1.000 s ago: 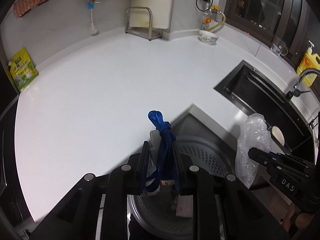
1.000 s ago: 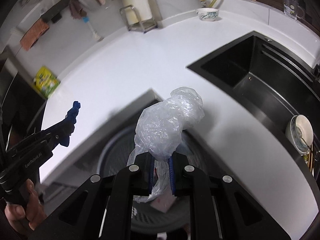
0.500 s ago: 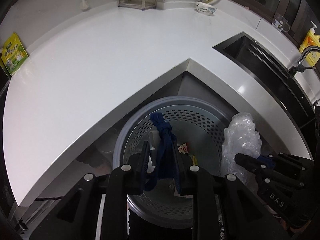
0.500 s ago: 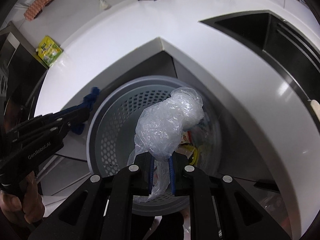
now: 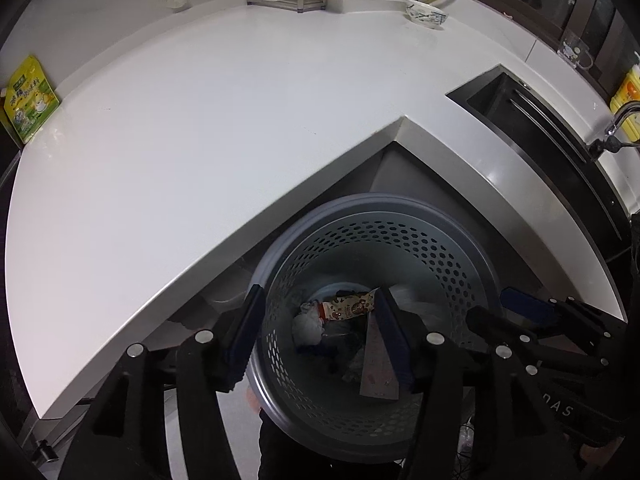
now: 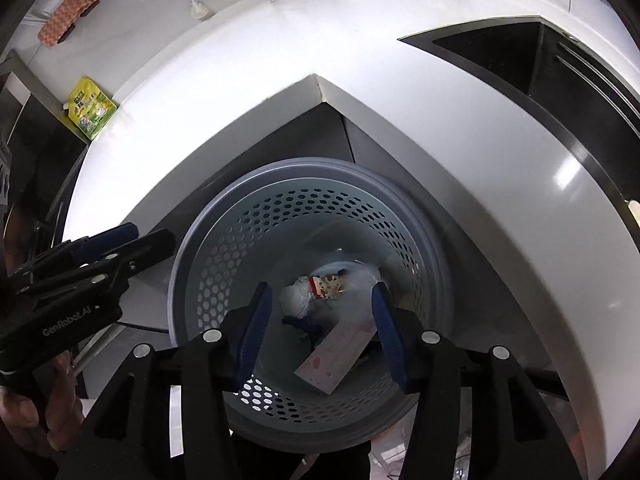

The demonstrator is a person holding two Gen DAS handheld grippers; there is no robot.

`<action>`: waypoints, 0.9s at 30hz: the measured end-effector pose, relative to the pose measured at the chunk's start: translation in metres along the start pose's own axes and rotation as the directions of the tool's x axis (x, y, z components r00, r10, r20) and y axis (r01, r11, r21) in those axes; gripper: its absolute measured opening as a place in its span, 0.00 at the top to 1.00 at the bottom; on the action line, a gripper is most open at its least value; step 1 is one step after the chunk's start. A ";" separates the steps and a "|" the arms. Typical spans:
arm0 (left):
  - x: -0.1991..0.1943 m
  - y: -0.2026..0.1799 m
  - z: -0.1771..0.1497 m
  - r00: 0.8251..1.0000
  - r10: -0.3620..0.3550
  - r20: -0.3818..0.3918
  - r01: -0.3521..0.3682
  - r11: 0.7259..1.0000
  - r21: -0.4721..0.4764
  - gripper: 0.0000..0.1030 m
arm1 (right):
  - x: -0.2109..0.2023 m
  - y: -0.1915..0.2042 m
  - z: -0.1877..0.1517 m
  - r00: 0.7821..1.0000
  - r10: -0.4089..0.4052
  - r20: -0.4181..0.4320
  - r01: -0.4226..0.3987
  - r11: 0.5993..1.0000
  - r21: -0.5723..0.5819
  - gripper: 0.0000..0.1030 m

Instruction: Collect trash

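Above bin [image 5: 460,256] rim: both tools spread, empty.

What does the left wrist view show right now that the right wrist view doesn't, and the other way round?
Only the left wrist view shows the faucet, the yellow bottle behind it and the glass mug.

Only the right wrist view shows the orange cloth hanging on the wall and the hand gripping the left gripper's handle.

Both show the grey perforated bin below the counter corner with trash inside, the snack wrapper among it, the green pouch, the patterned bowl, the sink, and both the left gripper and right gripper open and empty above the bin.
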State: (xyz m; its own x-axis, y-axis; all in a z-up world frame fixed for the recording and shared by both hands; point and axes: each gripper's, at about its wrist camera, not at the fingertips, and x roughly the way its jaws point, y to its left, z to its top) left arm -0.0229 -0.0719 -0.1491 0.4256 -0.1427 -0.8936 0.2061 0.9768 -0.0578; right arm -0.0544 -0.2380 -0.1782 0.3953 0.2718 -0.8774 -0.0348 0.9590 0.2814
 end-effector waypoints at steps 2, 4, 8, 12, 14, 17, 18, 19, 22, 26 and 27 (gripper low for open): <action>-0.004 0.001 0.001 1.000 0.002 0.004 -0.002 1.000 -0.007 0.42 | -0.003 0.000 0.000 1.000 0.002 0.002 -0.002 1.000 0.005 0.51; -0.009 0.004 0.001 1.000 0.004 0.009 -0.004 1.000 -0.011 0.39 | -0.007 0.001 -0.001 1.000 -0.002 0.007 0.002 1.000 0.008 0.51; -0.018 0.004 0.003 1.000 0.011 0.019 -0.011 1.000 -0.020 0.35 | -0.015 0.003 -0.002 1.000 -0.012 0.012 0.012 1.000 0.020 0.50; -0.027 0.002 0.007 0.999 0.020 0.031 -0.019 1.000 -0.020 0.34 | -0.025 0.003 -0.003 1.000 -0.014 0.019 0.014 0.999 0.038 0.48; -0.032 0.001 0.008 0.999 0.027 0.041 -0.026 1.000 -0.016 0.32 | -0.030 0.003 -0.002 1.000 -0.015 0.023 0.015 0.999 0.041 0.47; -0.041 -0.001 0.009 0.998 0.036 0.060 -0.035 0.999 -0.014 0.27 | -0.037 0.004 -0.002 0.999 -0.017 0.028 0.015 0.999 0.045 0.47; -0.043 -0.002 0.010 0.997 0.039 0.065 -0.039 0.999 -0.013 0.26 | -0.039 0.004 -0.001 0.999 -0.018 0.028 0.017 0.999 0.048 0.47; -0.046 -0.003 0.010 0.997 0.041 0.070 -0.041 0.999 -0.012 0.26 | -0.040 0.004 -0.001 0.999 -0.020 0.028 0.018 0.998 0.052 0.47; -0.051 -0.004 0.011 0.996 0.044 0.073 -0.044 0.999 -0.011 0.26 | -0.044 0.005 -0.001 0.999 -0.022 0.027 0.020 0.998 0.060 0.47; -0.055 -0.005 0.012 0.995 0.056 0.078 -0.055 0.998 -0.014 0.22 | -0.047 0.006 0.000 1.000 -0.019 0.024 0.018 0.998 0.052 0.45; -0.056 -0.005 0.012 0.995 0.056 0.080 -0.055 0.998 -0.015 0.20 | -0.048 0.006 0.000 0.999 -0.021 0.026 0.019 0.999 0.049 0.45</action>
State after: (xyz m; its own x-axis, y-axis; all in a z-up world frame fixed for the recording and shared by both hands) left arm -0.0374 -0.0711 -0.0937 0.5060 -0.1001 -0.8567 0.1695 0.9854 -0.0151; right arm -0.0737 -0.2448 -0.1348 0.4199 0.2498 -0.8725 0.0178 0.9589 0.2831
